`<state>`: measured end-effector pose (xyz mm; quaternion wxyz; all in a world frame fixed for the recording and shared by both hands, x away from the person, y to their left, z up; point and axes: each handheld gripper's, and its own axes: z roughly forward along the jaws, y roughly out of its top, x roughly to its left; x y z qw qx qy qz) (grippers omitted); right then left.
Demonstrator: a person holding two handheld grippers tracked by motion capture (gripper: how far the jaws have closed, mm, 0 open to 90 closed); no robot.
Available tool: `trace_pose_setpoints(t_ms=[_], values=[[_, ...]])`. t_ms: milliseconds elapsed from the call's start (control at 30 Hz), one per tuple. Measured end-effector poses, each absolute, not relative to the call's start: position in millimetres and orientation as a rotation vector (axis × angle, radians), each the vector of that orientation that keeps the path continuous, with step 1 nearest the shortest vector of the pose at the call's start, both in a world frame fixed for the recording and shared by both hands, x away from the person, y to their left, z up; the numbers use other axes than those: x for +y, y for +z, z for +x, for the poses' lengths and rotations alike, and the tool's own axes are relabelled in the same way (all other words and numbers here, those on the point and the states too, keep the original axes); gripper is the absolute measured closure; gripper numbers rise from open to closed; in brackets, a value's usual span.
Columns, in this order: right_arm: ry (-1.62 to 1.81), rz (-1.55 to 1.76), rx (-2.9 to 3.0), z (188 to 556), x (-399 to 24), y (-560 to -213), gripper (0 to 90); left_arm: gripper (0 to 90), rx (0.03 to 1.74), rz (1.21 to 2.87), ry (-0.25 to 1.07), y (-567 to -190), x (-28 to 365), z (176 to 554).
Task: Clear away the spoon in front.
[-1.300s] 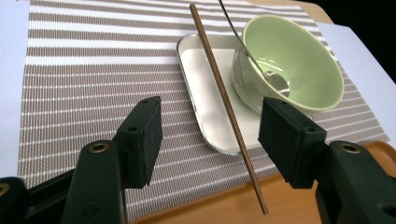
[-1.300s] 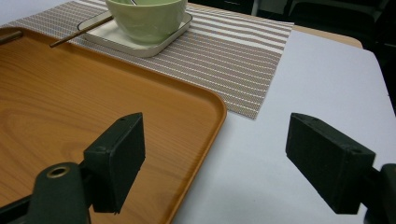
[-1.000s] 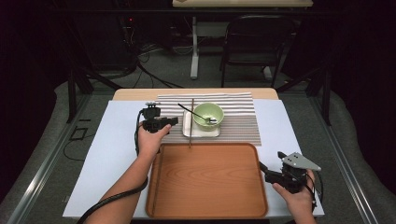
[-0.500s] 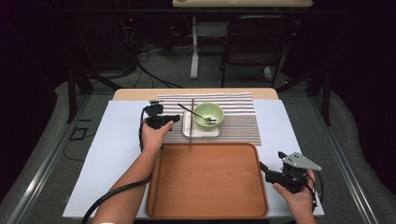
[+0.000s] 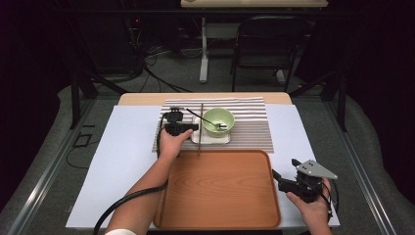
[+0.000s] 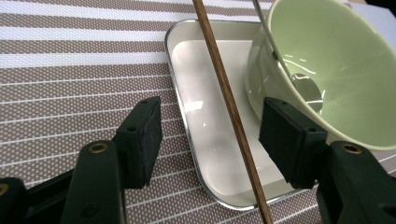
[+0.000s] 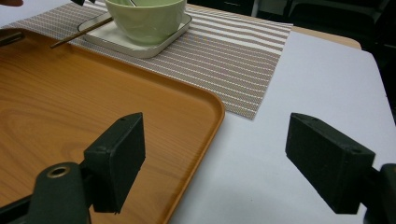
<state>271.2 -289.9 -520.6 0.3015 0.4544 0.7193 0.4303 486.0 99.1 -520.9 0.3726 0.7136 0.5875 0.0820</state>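
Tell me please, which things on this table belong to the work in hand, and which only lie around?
In the work: chopstick, untouched between the jaws of the left gripper, which have just been opening; white dish under it; probably the wooden tray.

Only lying about: green bowl with spoon; striped placemat; chair behind the table.

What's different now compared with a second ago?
The left gripper has moved toward the white plate and green bowl. Its jaws have just been opening and now stand either side of the wooden chopstick without pressing on it. The right gripper, tray, plate and bowl stayed put.
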Motion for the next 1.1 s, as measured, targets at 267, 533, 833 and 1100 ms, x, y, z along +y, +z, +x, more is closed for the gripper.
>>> trace_pose_setpoints(t_ms=[267,533,833,1100], values=[[1.146,1.206,1.908,271,-290,-521,19.7,38.7,1.496,1.868,0.205,-524,89,490],[1.146,1.204,1.906,271,-290,-520,19.7,38.6,1.521,1.891,0.208,-530,83,493],[1.146,1.202,1.908,271,-290,-520,19.7,41.5,1.553,1.889,0.221,-534,81,497],[1.148,1.203,1.907,271,-290,-520,19.8,47.6,1.583,1.846,0.217,-534,80,502]])
